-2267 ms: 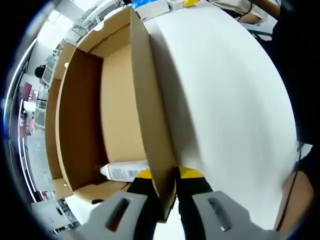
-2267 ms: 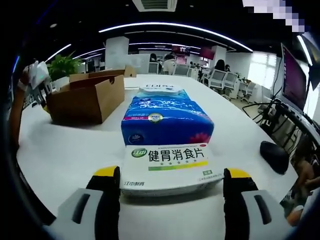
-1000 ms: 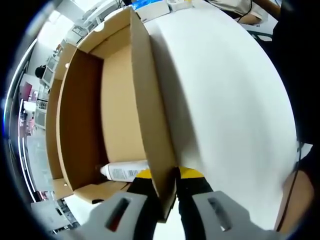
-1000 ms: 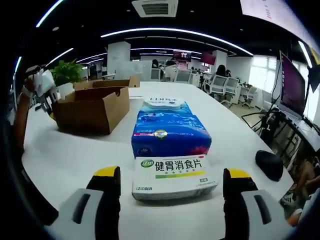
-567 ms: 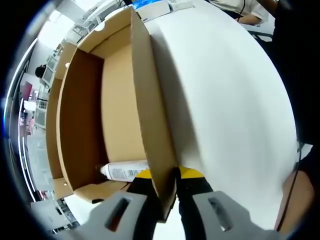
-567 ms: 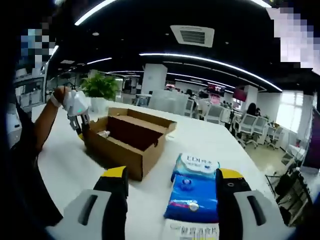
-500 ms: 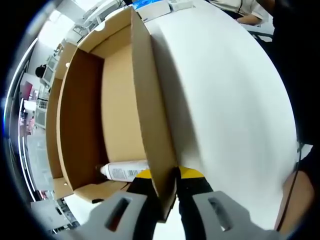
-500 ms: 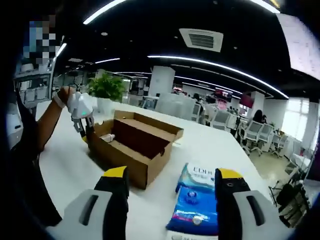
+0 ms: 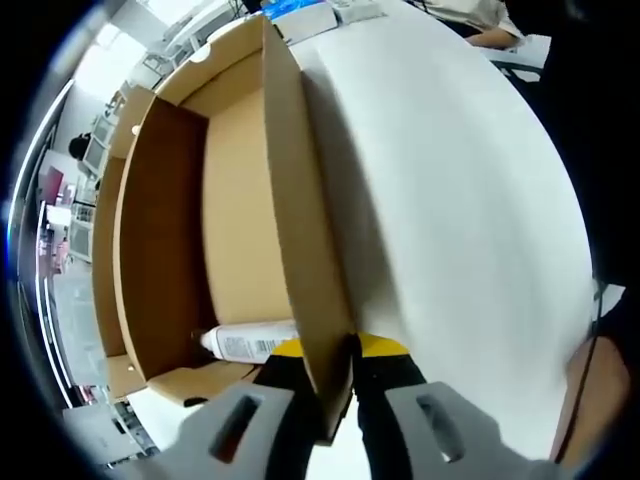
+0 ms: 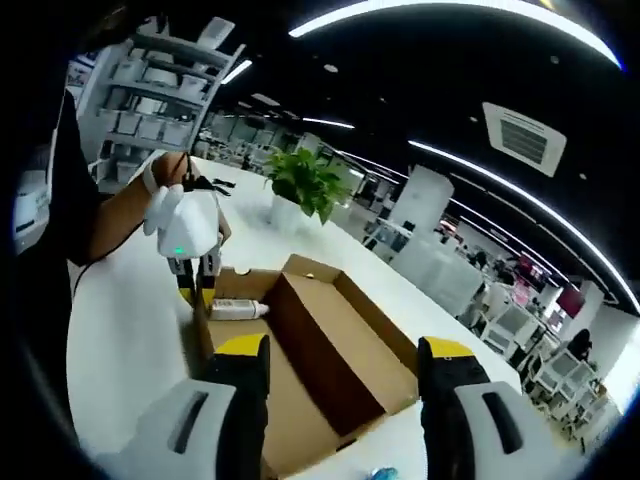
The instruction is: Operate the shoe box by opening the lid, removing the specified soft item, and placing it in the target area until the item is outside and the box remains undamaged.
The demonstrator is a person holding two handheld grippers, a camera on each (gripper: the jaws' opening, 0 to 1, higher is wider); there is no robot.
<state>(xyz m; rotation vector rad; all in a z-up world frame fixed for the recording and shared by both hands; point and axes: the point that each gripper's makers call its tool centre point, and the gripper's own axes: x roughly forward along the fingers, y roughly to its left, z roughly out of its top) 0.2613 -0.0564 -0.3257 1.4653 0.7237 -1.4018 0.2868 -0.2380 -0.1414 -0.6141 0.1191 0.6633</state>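
Note:
The brown cardboard shoe box (image 9: 240, 200) lies open on the white table (image 9: 460, 200). My left gripper (image 9: 332, 350) is shut on the box's near wall, one yellow tip on each side of it. A white bottle (image 9: 245, 342) lies inside the box, by that wall. In the right gripper view, the box (image 10: 330, 360) sits below my right gripper (image 10: 343, 350), which hangs open above it with nothing between its jaws. The left gripper (image 10: 197, 288), held by a hand, pinches the box's end wall, and the bottle (image 10: 238, 309) lies beside it.
A blue tissue pack (image 9: 290, 8) and a white carton (image 9: 355, 10) lie on the table past the box's far end. A potted plant (image 10: 305, 180) stands behind the box. Shelves (image 10: 150, 90) stand at the left, desks and chairs at the back right.
The right gripper has lifted away from the tissue packs and moved over the open box, still open. The left gripper has stayed shut on the box wall.

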